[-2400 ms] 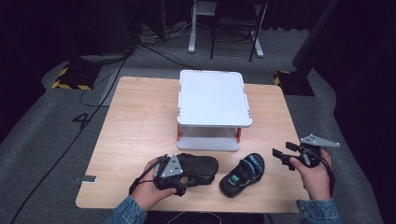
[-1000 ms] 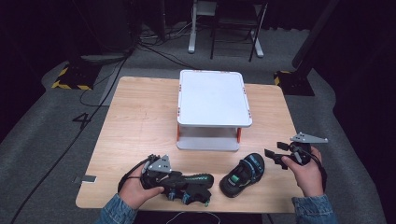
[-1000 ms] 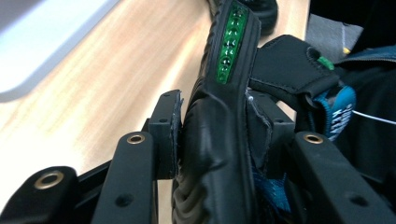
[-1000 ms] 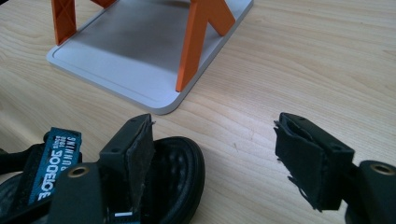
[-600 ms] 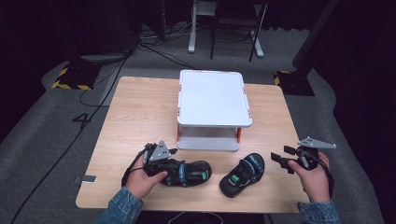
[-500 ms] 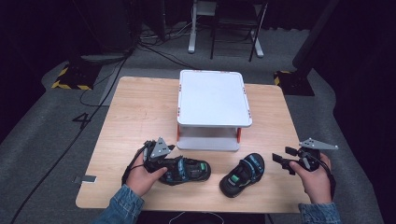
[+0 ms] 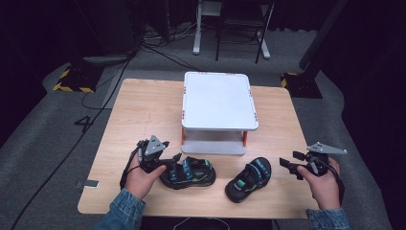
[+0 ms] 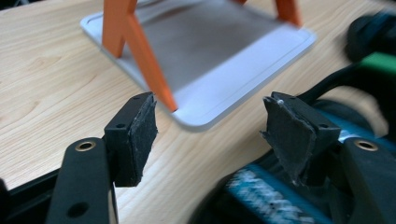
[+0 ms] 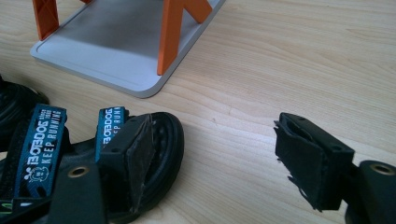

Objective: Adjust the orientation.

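Note:
Two black sandals with blue and green straps lie near the table's front edge. The left sandal (image 7: 189, 173) (image 8: 266, 198) rests flat by my left gripper (image 7: 171, 160) (image 8: 210, 130). That gripper's jaws have just been opening; nothing is between the pads, and the sandal's heel sits under the right-hand jaw. The right sandal (image 7: 249, 178) (image 9: 44, 144) lies at an angle. To its right my right gripper (image 7: 288, 163) (image 9: 224, 154) is open, with bare table between the pads and its left-hand jaw over the sandal's end.
A white two-tier shelf (image 7: 218, 103) on orange legs (image 8: 140, 51) stands mid-table, just beyond the sandals; its lower tray (image 9: 102, 46) (image 8: 219, 65) is bare. Bare wood lies left of the shelf. Cables and chair legs are on the floor beyond the table.
The left gripper carried the left sandal from the front edge up toward the shelf, set it on the table and opened off it. The right gripper stayed nearly still.

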### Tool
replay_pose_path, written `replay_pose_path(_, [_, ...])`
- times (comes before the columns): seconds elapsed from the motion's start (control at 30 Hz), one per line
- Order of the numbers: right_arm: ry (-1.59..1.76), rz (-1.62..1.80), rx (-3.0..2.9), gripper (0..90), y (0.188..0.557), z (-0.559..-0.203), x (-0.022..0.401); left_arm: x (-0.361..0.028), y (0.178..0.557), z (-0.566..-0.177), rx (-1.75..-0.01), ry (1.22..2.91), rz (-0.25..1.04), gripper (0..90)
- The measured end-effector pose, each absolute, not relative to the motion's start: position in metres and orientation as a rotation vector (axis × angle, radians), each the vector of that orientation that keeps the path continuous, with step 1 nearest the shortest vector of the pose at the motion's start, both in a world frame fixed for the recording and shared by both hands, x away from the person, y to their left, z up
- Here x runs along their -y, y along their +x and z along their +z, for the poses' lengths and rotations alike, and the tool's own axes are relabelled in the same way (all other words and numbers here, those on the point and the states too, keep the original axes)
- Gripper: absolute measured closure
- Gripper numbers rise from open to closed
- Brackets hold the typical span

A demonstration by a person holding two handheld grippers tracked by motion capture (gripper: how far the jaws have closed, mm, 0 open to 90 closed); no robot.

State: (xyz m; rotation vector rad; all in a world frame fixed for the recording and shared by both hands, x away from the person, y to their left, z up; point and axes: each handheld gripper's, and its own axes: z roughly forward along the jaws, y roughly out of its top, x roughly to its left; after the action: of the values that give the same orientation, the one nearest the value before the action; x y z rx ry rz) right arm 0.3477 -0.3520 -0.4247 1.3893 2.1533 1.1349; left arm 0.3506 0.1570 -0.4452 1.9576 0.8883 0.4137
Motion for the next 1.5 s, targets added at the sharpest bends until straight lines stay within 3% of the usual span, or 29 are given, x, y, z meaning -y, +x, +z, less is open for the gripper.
replay_pose_path(0.2, [1.383, 1.136, -2.171, 28.8, 0.351, -0.426, 0.347, -0.132, 0.332, -0.436, -0.795, 2.01, 0.239, 32.7])
replay_pose_path(0.33, [1.384, 1.138, -2.174, 28.8, 0.35, -0.426, 0.347, -0.115, 0.33, -0.447, -0.788, 2.097, 0.218, 21.7])
replay_pose_path(0.47, [1.384, 1.139, -2.17, 28.8, 0.349, -0.425, 0.349, -0.109, 0.331, -0.457, -0.82, 2.119, 0.215, 19.1])
replay_pose_path(0.77, [1.389, 1.133, -2.173, 28.8, 0.348, -0.427, 0.351, -0.112, 0.328, -0.45, -0.802, 2.144, 0.24, 53.4])
replay_pose_path(0.87, [1.396, 1.136, -2.169, 28.8, 0.348, -0.427, 0.351, -0.113, 0.328, -0.448, -0.791, 2.142, 0.226, 60.0])
replay_pose_path(1.2, [1.392, 1.132, -2.17, 28.8, 0.347, -0.428, 0.352, -0.121, 0.323, -0.417, -0.683, 2.059, 0.311, 61.9])
replay_pose_path(1.5, [1.411, 1.12, -2.153, 28.8, 0.34, -0.428, 0.358, -0.091, 0.327, -0.41, -0.453, 2.085, 0.23, 61.6])
